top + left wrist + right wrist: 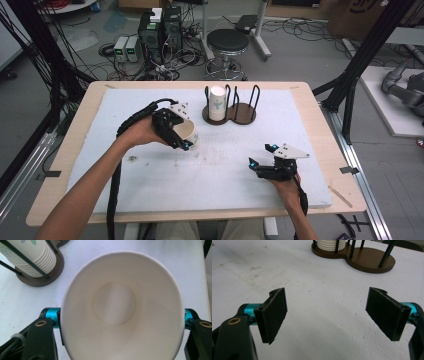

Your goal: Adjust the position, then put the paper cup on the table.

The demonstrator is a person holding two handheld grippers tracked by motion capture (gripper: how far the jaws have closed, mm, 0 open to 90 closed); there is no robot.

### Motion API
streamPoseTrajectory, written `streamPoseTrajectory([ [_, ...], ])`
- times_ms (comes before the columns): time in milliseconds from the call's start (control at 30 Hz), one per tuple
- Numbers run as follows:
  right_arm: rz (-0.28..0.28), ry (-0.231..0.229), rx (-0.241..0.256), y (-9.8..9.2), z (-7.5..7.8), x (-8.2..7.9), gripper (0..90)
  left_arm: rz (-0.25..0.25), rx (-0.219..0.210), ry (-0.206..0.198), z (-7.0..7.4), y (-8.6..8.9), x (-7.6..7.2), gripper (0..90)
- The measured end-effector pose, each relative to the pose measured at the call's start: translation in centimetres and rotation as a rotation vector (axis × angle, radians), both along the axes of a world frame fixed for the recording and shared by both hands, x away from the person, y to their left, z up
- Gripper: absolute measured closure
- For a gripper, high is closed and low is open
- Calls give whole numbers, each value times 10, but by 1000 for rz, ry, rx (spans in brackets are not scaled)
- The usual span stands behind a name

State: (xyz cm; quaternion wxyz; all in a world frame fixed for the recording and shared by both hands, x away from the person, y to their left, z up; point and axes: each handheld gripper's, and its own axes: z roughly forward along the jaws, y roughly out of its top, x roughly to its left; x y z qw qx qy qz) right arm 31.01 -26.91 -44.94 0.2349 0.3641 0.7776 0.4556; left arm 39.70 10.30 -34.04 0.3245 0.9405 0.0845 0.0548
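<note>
This is a lab or engineering workshop. A pale wooden table with a white foam mat (310,95) stands on a grey concrete floor (310,55) strewn with tangled black cables (170,65). Behind it sit black computer towers (161,27), small white power boxes (126,48) and a round black stool on a chrome base (227,42). Black metal frame struts (372,45) flank the table.

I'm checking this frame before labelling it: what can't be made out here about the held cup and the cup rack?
- Left gripper view: the paper cup hides the pads; its lower rim is cut off by the bottom edge.
- High view: the left gripper covers much of the cup.
- Right gripper view: the top edge cuts off the stacked cups in the rack.
</note>
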Motion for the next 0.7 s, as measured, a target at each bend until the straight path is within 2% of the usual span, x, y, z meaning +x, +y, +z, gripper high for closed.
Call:
streamPoseTrajectory([
  [700, 10, 10, -18, 2, 0, 1, 179, 9, 21, -7, -6, -4, 4, 298],
])
